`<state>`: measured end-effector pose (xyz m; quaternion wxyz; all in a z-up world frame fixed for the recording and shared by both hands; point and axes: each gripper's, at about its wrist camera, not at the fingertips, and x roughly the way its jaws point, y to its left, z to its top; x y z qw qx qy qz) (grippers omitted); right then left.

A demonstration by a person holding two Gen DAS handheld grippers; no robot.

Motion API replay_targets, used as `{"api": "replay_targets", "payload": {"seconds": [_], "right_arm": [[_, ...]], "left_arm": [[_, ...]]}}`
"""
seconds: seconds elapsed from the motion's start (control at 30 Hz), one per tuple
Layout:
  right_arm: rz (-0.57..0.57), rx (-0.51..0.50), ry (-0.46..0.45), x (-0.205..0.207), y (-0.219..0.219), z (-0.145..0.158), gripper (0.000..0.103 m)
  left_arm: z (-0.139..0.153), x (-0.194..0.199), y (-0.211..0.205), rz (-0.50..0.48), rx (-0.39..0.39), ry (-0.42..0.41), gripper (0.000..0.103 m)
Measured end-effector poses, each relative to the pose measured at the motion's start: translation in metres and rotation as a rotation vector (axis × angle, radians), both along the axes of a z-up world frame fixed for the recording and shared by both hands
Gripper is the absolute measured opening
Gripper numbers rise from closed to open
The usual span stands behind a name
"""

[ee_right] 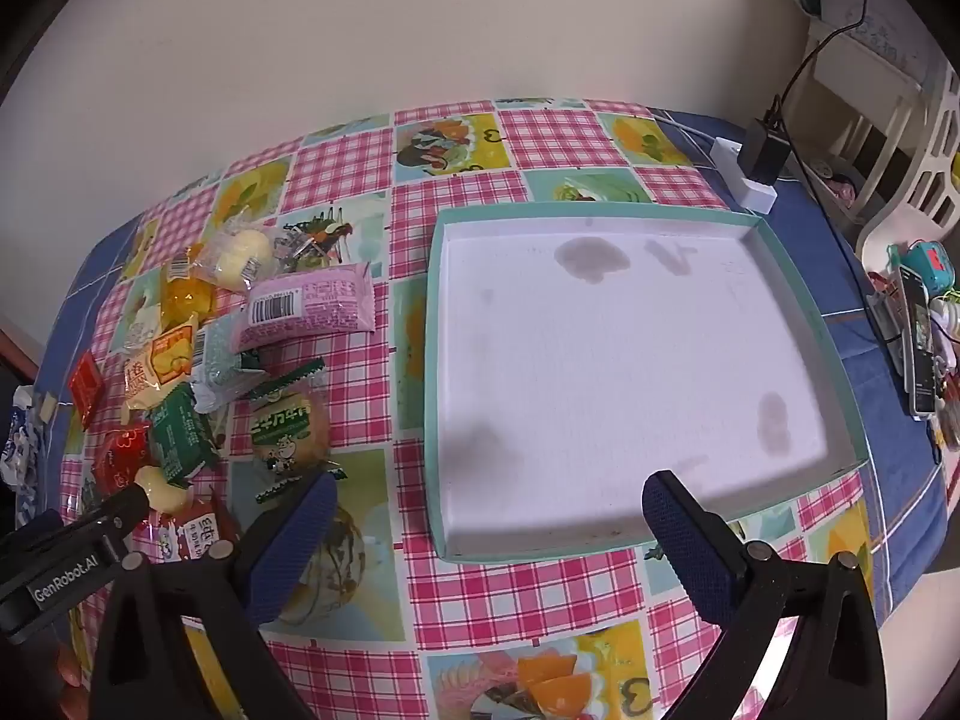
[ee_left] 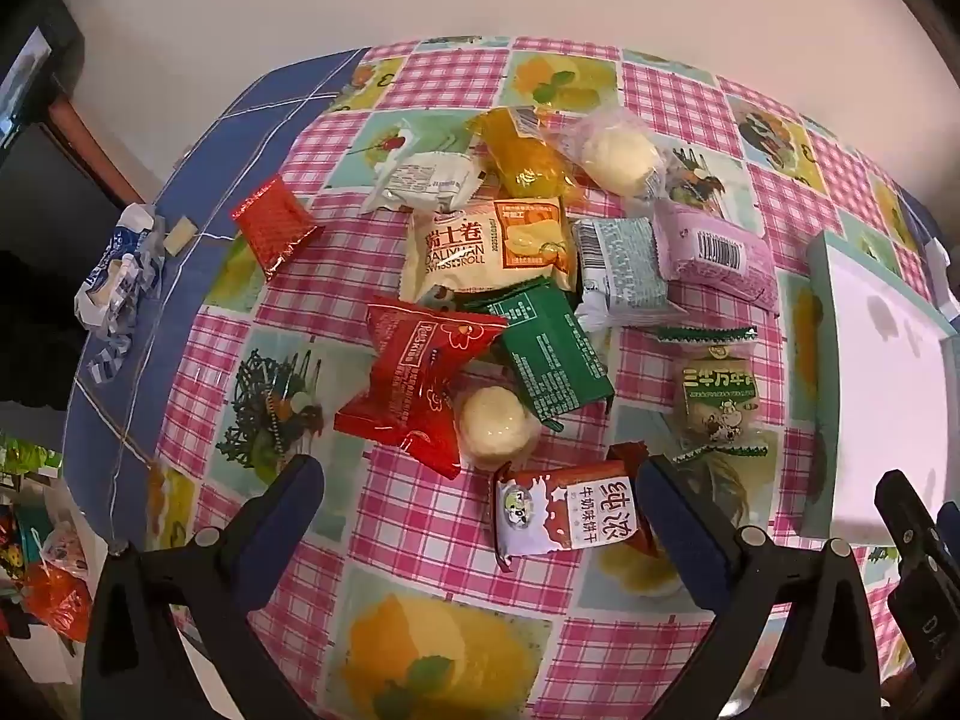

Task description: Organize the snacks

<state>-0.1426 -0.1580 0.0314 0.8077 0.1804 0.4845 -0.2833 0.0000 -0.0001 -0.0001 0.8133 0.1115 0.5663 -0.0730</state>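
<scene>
Snacks are dumped in a loose pile on the checkered tablecloth (ee_left: 420,516), overlapping so much that some are half buried: the green pack (ee_left: 555,354) is tucked under the Swiss roll bag (ee_left: 480,249), and a round pale bun (ee_left: 495,427) peeks out beside the red packet (ee_left: 420,378). The left gripper (ee_left: 480,498) has its fingers spread wide, hovering with the brown-and-white milk biscuit pack (ee_left: 567,510) between them, though whether it touches is hard to tell. The right gripper (ee_right: 489,510) is spread open too, above the near edge of the teal tray (ee_right: 435,324), which holds no snacks, just blotchy stains. The tray's far side is cut off in the left view.
</scene>
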Motion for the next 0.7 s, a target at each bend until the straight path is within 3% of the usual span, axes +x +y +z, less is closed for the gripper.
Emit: {"api": "replay_targets", "payload": {"seconds": [0.7], "right_arm": [[0.001, 0.006, -0.003, 0.0004, 0.0000, -0.0002, 0.103]], "left_arm": [[-0.0066, -0.0045, -0.0027, 0.001, -0.003, 0.018, 0.103]]}}
